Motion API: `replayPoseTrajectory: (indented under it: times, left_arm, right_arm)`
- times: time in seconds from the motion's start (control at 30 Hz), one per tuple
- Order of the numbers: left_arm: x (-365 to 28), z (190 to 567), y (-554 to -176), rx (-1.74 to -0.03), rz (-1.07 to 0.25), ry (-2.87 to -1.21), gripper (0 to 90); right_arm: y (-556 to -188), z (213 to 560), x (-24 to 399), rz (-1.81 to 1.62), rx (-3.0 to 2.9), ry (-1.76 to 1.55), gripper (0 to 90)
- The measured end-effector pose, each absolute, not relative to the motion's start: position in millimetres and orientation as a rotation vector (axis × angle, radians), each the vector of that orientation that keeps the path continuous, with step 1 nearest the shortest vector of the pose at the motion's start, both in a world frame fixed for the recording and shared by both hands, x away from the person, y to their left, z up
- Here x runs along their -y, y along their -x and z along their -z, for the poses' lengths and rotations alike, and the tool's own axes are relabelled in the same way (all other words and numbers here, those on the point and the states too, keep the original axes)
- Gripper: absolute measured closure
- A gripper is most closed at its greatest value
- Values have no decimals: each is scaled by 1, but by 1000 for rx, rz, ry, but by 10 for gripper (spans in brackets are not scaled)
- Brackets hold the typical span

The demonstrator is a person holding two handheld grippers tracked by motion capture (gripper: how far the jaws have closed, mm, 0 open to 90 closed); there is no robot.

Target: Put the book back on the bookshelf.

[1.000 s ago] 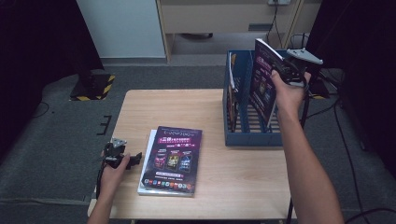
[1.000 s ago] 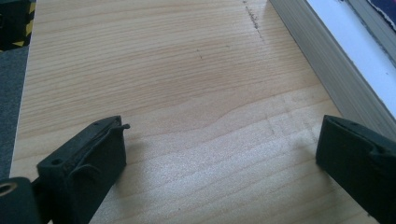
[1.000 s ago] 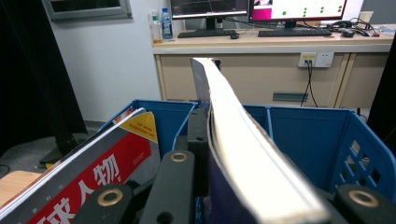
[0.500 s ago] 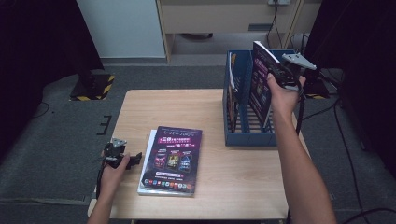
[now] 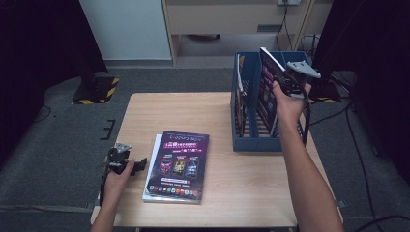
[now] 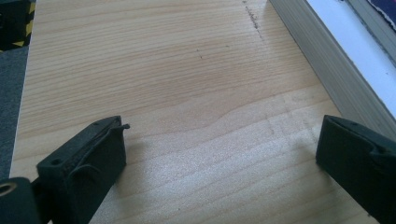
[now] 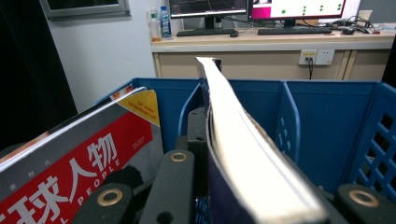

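Nearest me, my left gripper (image 5: 129, 163) rests on the counter (image 5: 217, 111) by its left edge, just beside the stack of magazines (image 5: 177, 165). Its fingers (image 6: 84, 163) are spread wide with nothing but bare wood between them, and it has kept to this spot for the last second. The stack's white page edges run along the right of the left gripper view.

Farther off, my right gripper (image 5: 288, 83) is clenched on a purple magazine (image 5: 267, 94), which I hold upright by its top edge. In the right gripper view the page block (image 7: 243, 140) runs straight out from between my fingers, so the grip looks firm. The change is here: a second ago this hand held the magazine higher over the blue file rack (image 5: 256, 142); now it has come down, and the lower part of the magazine is inside the rack, in a slot to the right of the red-covered magazine (image 7: 70, 163) that already leans there.

I judge the filing of this one to be about half done: it is entered but not seated, and I cannot tell whether its bottom edge touches the rack floor. It needs lowering further before I let go, then the stack is next.
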State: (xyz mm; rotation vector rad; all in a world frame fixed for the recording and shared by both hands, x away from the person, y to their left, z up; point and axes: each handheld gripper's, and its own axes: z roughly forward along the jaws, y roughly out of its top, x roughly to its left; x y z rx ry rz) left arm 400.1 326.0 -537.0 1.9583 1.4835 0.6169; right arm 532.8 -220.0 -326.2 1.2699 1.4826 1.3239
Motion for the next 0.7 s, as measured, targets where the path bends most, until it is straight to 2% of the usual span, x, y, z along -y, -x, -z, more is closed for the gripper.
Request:
replayPoseTrajectory:
  times: [0.7]
  left_arm:
    - [-326, 537, -400, -1483, -617, -1958, 6]
  right_arm:
    - [-535, 346, 220, -1326, -1484, -1308, 821]
